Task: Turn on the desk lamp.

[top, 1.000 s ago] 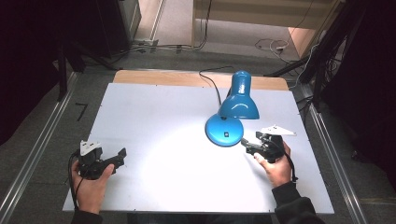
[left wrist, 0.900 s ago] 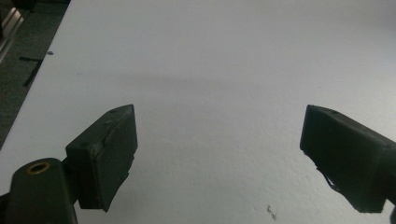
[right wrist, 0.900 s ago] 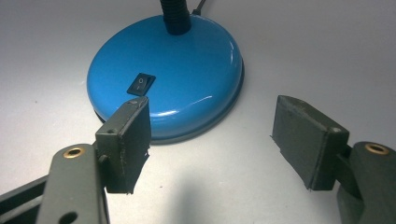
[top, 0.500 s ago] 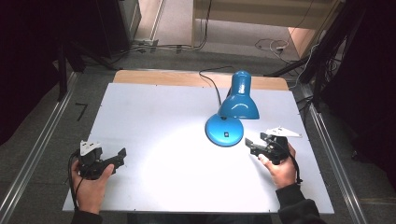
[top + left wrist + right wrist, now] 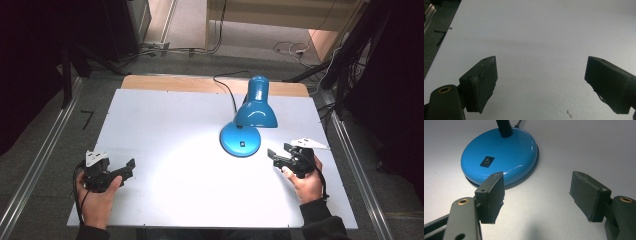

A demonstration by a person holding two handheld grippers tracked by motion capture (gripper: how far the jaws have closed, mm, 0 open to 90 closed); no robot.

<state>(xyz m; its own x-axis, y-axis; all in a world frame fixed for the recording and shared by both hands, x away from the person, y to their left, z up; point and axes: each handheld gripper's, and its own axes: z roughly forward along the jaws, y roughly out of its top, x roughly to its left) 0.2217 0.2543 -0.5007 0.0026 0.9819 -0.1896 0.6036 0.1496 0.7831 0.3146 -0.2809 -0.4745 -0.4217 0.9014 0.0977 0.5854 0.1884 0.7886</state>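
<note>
A blue desk lamp stands at the right middle of the white table [image 5: 175, 130]; its round base [image 5: 240, 139] carries a black rocker switch [image 5: 487, 161], and its shade [image 5: 256, 106] casts light down on the table. My right gripper [image 5: 272, 155] is open just right of the base, jaws pointing at it, nothing between them. In the right gripper view the base [image 5: 501, 155] lies close ahead of the open right gripper [image 5: 537, 187]. My left gripper [image 5: 131, 165] is open at the near left, over bare table; its jaws stand wide apart in the left gripper view [image 5: 541, 75].
The lamp's black cord [image 5: 226, 86] runs off the far edge over a wooden strip [image 5: 165, 83]. Metal rails [image 5: 40, 160] flank the table on both sides. Cables and furniture legs lie on the floor beyond.
My right gripper has drawn slightly back to the right, away from the lamp base. The left gripper has stayed put.
</note>
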